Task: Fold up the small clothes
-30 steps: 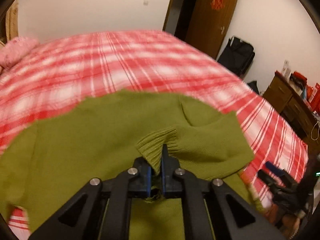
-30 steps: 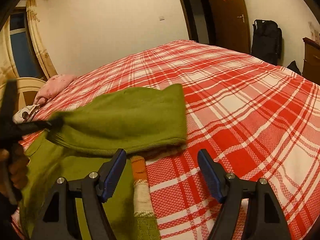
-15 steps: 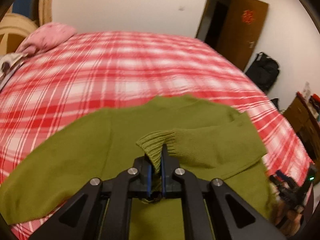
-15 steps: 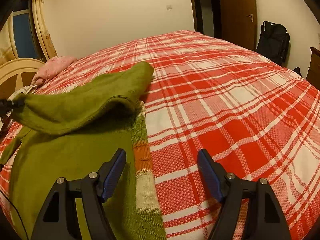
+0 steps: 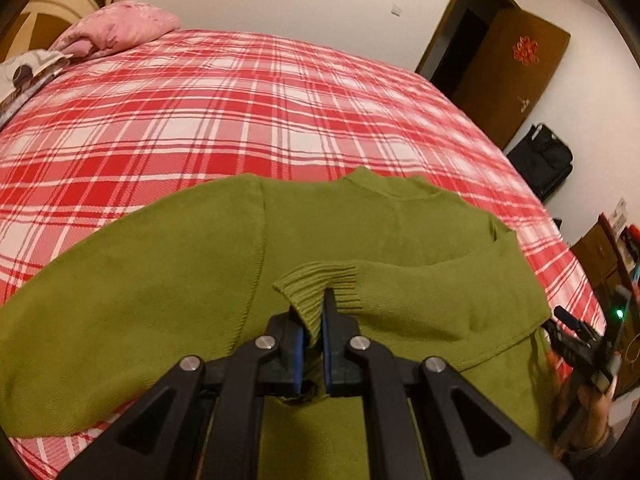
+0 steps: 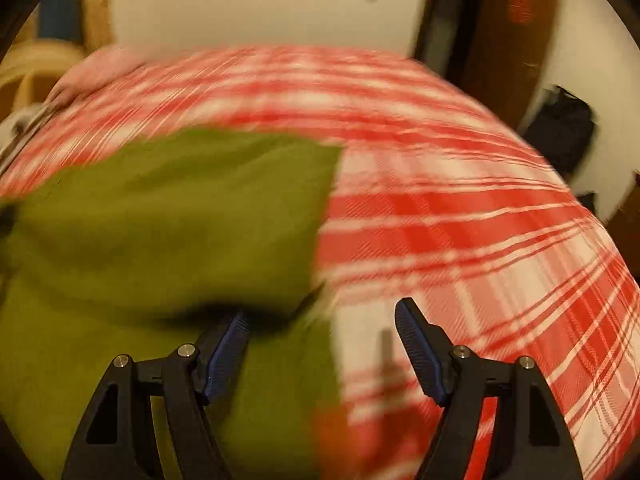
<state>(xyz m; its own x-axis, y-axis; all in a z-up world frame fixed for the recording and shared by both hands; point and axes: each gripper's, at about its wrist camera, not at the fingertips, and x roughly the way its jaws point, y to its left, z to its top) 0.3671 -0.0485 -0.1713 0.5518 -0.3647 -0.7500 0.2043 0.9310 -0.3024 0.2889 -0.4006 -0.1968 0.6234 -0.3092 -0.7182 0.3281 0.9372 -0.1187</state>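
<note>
Ribbed cuff [image 5: 318,292] of the green sweater's sleeve [image 5: 432,300] is pinched in the closed left gripper [image 5: 316,322], which has carried it across the sweater body [image 5: 160,288], so this sleeve fold looks nearly done. Right gripper [image 6: 322,344] stands open and empty at the sweater's edge on the plaid bedspread [image 5: 224,96].

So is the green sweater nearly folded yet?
Not yet, it's early. Done: the green sweater lies spread on the checked bed. In hand: the left claw is shut on the ribbed cuff and has that sleeve drawn across the body. The right claw is open and holds nothing. Left: the other sleeve lies stretched out, and the body isn't folded up.
</note>
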